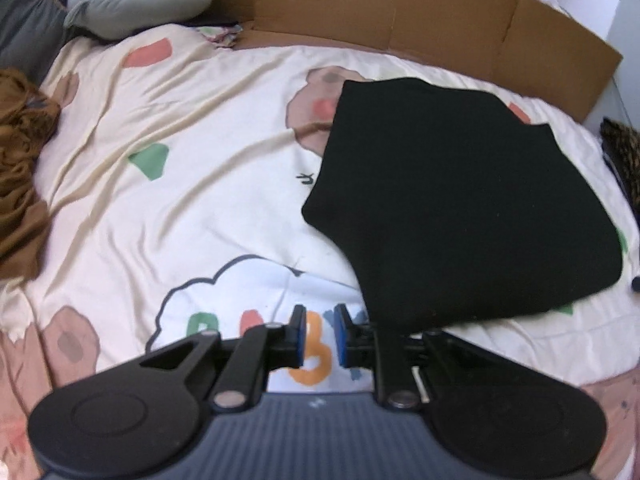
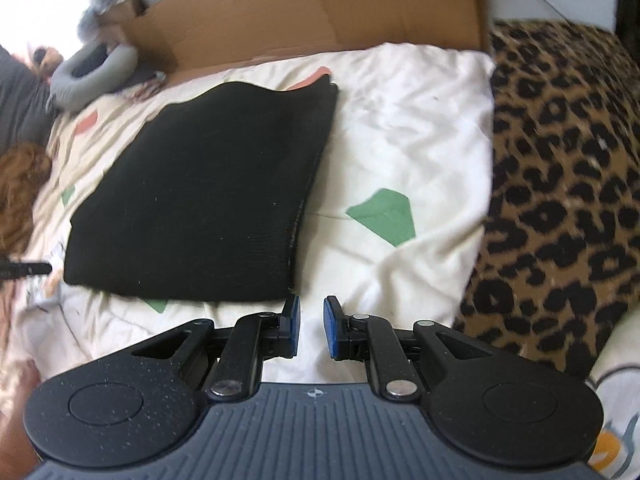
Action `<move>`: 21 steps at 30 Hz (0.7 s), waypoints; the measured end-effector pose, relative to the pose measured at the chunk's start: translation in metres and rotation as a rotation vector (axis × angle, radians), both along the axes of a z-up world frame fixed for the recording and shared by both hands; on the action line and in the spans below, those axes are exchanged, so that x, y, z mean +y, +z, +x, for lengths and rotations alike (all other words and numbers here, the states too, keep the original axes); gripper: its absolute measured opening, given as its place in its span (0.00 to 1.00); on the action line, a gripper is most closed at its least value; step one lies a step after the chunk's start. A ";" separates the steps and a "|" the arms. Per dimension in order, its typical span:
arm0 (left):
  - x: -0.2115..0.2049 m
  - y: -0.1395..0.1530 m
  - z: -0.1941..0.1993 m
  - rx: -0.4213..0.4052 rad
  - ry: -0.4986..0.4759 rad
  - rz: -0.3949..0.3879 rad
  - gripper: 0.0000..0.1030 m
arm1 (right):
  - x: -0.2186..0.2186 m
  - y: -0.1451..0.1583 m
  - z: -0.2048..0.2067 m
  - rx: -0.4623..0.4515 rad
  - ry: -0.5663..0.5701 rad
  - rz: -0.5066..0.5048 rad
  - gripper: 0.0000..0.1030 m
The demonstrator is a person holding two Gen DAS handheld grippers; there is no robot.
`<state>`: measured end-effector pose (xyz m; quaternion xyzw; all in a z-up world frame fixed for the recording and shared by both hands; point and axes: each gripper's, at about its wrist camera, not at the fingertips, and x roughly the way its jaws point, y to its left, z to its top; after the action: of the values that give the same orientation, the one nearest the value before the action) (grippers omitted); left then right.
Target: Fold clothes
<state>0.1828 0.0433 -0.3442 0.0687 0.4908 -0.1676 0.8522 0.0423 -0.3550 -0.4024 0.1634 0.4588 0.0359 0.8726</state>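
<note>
Black garment (image 1: 460, 208) lies folded flat on the bedspread (image 1: 180, 160), at two o'clock from the left gripper (image 1: 321, 336) and eleven o'clock from the right gripper (image 2: 311, 328). Both grippers hang just off its near edge, jaws a narrow gap apart with nothing between them (only bedspread shows through). Looks like the fold's about finished, so I'd tidy that near edge lightly and avoid dragging the stack askew.

A black knit garment (image 1: 460, 208), folded into a thick flat roughly rectangular pad with stacked layers showing along its right-hand edge, lies on a cream cartoon-printed bedspread (image 1: 192, 152), at centre right of the left wrist view and centre left of the right wrist view.
</note>
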 end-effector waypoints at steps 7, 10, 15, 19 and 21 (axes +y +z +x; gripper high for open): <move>-0.008 -0.003 -0.006 0.012 -0.035 -0.026 0.16 | -0.009 -0.010 0.008 0.025 -0.081 0.250 0.35; -0.011 -0.002 -0.005 0.011 -0.054 -0.056 0.22 | -0.010 -0.020 0.015 0.045 -0.107 0.342 0.36; -0.021 -0.007 -0.003 0.018 -0.086 -0.090 0.33 | -0.014 -0.042 0.021 0.108 -0.182 0.475 0.36; -0.027 -0.016 0.002 0.040 -0.098 -0.105 0.33 | -0.014 -0.053 0.021 0.121 -0.236 0.562 0.37; -0.029 -0.021 0.005 0.051 -0.096 -0.102 0.33 | -0.015 -0.057 0.022 0.119 -0.264 0.598 0.37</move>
<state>0.1876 0.0146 -0.3651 0.0442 0.4994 -0.2349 0.8328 0.0643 -0.3703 -0.4596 0.4721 0.4531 0.0457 0.7548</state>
